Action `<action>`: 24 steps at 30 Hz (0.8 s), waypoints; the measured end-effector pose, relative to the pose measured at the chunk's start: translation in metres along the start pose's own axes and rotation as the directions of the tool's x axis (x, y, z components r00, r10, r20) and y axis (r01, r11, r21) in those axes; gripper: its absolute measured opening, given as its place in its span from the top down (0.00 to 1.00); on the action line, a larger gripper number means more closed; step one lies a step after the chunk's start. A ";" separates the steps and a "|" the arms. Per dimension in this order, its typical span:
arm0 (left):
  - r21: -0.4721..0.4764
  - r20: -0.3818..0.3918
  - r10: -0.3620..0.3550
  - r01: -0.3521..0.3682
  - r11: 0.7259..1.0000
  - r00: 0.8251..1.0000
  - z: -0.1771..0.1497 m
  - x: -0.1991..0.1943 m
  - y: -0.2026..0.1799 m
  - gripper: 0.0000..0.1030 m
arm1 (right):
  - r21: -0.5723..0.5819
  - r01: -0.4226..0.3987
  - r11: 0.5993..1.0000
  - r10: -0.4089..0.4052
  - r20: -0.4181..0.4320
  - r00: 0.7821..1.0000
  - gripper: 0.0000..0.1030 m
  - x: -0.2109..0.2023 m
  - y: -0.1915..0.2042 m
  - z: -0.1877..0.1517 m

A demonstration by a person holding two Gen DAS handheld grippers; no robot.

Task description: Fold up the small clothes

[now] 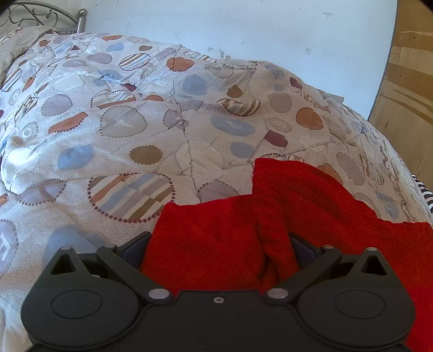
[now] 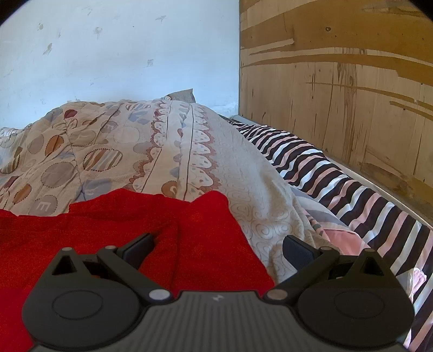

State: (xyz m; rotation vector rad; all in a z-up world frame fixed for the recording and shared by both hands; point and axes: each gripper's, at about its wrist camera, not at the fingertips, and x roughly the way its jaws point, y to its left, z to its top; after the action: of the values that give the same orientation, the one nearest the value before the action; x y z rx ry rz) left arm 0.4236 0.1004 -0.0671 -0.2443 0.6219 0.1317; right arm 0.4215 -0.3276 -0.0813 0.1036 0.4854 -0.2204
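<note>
A red knit garment lies spread on a patterned quilt. My left gripper stands open low over its near edge, and red fabric fills the gap between the spread fingers; a fold runs up against the right finger. In the right wrist view the same red garment covers the lower left, its right corner ending near the quilt. My right gripper is open too, straddling the garment's right edge: the left finger rests over red cloth, the right finger over quilt.
A pale blue wall and a plywood panel bound the bed. A black, white and pink striped sheet runs along the right side. A metal bedhead shows at far left.
</note>
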 end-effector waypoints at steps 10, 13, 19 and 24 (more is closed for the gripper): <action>0.022 0.052 -0.041 0.040 0.999 0.998 0.001 -0.017 0.005 0.01 | 0.016 -0.009 1.000 0.009 -0.007 1.000 0.00 0.001 -0.001 -0.001; 0.053 0.083 -0.069 0.065 0.996 0.994 -0.001 -0.032 0.009 0.01 | 0.018 -0.010 1.000 0.010 -0.009 1.000 0.00 0.001 -0.001 -0.001; 0.135 0.086 -0.159 0.147 0.980 0.984 -0.013 -0.057 0.012 0.01 | 0.021 -0.013 1.000 0.013 -0.010 1.000 0.00 0.001 -0.001 -0.001; 0.146 0.057 -0.034 0.026 0.989 0.998 -0.026 -0.054 0.017 0.00 | 0.024 -0.014 1.000 0.014 -0.011 1.000 0.00 0.001 -0.001 -0.002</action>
State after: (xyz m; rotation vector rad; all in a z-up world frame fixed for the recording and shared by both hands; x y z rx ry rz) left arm 0.3622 0.1073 -0.0591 -0.1084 0.5659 0.0638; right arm 0.4214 -0.3286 -0.0833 0.1311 0.4931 -0.2120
